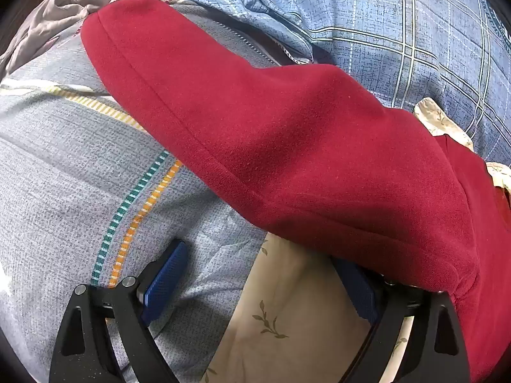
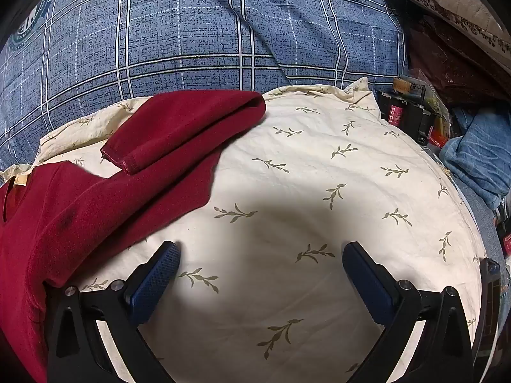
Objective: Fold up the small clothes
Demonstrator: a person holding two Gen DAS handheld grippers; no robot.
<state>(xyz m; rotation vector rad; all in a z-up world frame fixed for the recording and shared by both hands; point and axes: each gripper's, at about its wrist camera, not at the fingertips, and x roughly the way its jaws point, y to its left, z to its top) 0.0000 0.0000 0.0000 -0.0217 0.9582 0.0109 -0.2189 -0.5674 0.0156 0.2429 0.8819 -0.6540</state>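
Here, red garment (image 1: 287, 159) stretches diagonally upper-left to lower-right.

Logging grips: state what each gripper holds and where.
Nothing is held. The left gripper is open, the red garment draped over one finger; the right gripper is open over the cream cloth.

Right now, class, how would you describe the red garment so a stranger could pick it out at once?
Start at the cream pillow printed with leaf sprigs, in front of the blue plaid bedding. Across the pillow's left side lies the red garment, one sleeve folded back, a tan label at its neckline. It is the only plain, deep-red fabric; everything around it is patterned.
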